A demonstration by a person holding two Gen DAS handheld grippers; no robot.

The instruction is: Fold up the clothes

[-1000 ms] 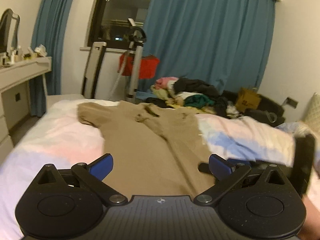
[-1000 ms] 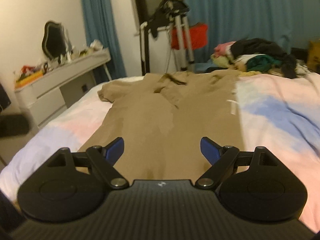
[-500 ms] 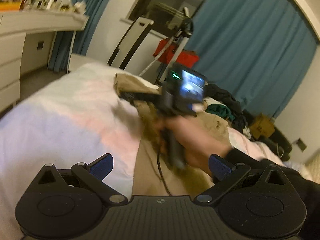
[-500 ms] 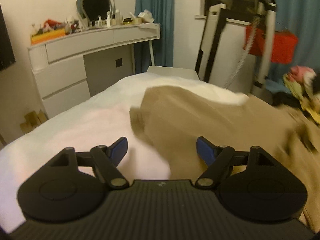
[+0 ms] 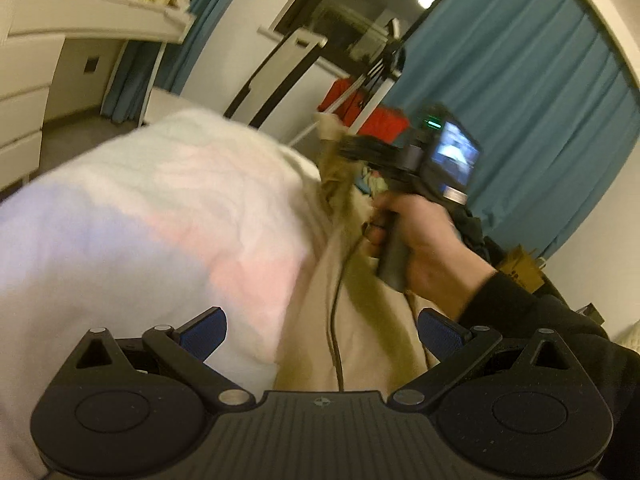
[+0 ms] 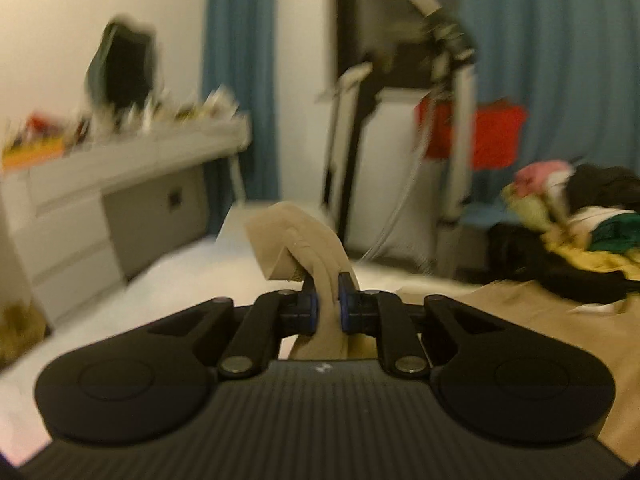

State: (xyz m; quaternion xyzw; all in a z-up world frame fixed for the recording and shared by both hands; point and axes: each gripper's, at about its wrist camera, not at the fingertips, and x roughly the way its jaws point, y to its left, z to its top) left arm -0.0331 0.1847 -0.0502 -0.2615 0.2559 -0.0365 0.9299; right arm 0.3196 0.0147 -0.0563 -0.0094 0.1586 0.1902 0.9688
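The right gripper is clamped on a sleeve of the tan cotton shirt lying on the white bed; the left gripper hangs spread, empty. Likely first fold: carry the sleeve rightward across the body.

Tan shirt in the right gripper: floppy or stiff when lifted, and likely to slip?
Probably floppy: the tan shirt bunches and folds over above the right gripper and drapes down to the bed. Likely light, since a small pinch lifts the sleeve. Slip seems unlikely; thick folds fill the shut pads.
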